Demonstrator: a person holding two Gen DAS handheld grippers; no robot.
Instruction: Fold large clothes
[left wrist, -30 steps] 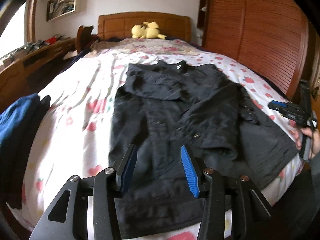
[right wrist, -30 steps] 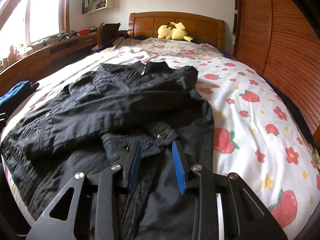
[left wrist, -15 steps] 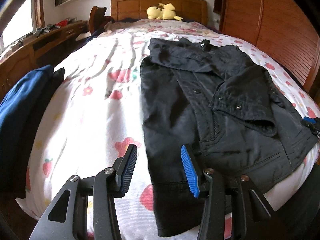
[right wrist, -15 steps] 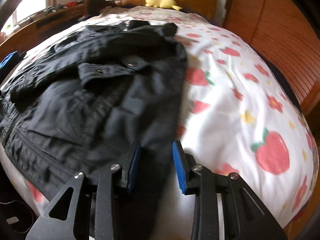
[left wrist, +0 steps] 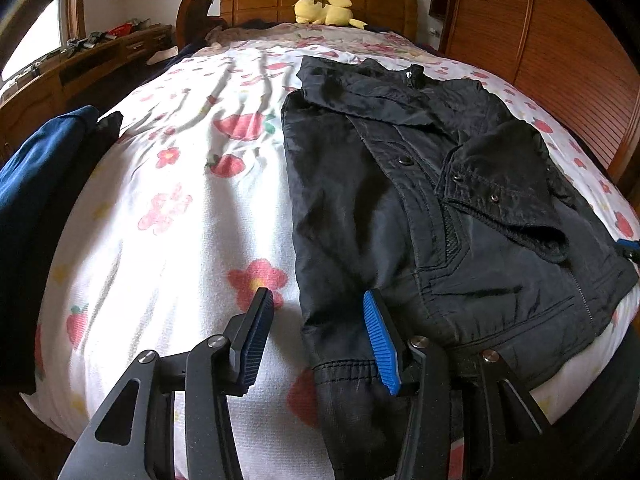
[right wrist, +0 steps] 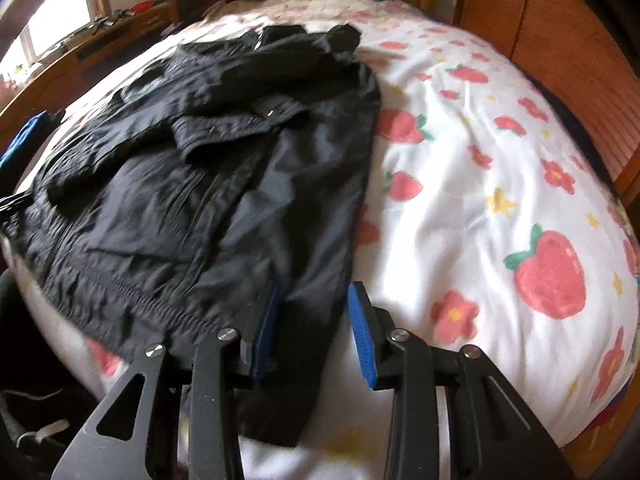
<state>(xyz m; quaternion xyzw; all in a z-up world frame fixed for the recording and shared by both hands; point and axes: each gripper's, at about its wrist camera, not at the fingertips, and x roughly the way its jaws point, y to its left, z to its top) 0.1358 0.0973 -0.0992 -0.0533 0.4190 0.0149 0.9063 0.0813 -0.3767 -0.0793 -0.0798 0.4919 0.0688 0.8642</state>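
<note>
I see the black jacket (left wrist: 420,200) spread on the floral bedspread (left wrist: 180,200), right of centre. My left gripper (left wrist: 316,320) gapes wide over its lower-left hem corner; my right gripper (right wrist: 312,320) stands narrower, unclamped, astride the opposite edge.

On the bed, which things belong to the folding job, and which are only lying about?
For the job:
- black jacket
- left gripper, jaws open over its hem
- right gripper, jaws open over its hem

Lying about:
- yellow plush toy
- blue clothes
- desk clutter
</note>
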